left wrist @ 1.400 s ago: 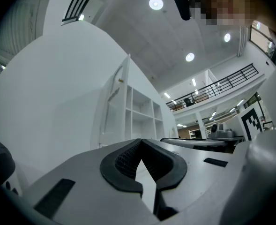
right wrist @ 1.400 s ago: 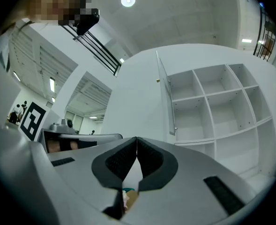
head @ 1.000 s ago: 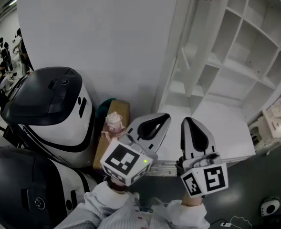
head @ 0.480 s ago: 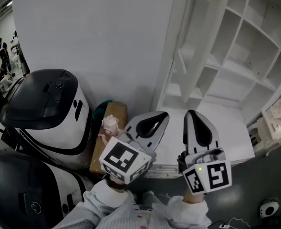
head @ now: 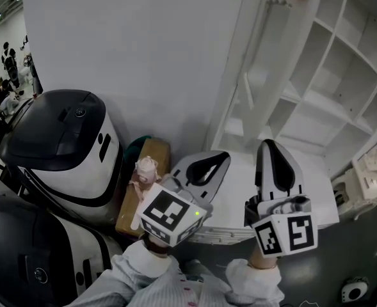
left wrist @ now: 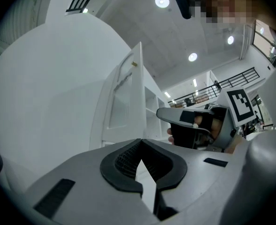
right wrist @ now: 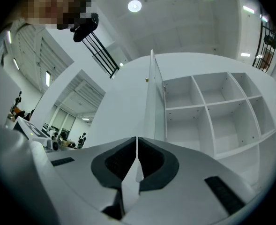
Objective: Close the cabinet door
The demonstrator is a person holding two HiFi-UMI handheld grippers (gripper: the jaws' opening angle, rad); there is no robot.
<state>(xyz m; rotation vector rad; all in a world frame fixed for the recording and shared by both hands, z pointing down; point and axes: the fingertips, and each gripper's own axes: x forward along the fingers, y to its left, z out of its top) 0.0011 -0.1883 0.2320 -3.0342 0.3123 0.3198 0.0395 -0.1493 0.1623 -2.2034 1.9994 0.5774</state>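
Hovering nearest, side by side: left gripper point(head: 221, 157) and right gripper point(head: 269, 146), each pair of jaws pressed together, nothing held. Likely readied as blunt pushers, no grab needed. Beyond, cabinet door point(head: 265, 62) stands swung out, left of bare shelves point(head: 342, 75). Right gripper view catches door edge-on against shelf fronts; left gripper view shows its panelled face instead, plus right gripper alongside.

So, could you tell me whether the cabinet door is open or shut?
Open: the cabinet door stands swung well out, leaving the bare shelves behind it exposed.
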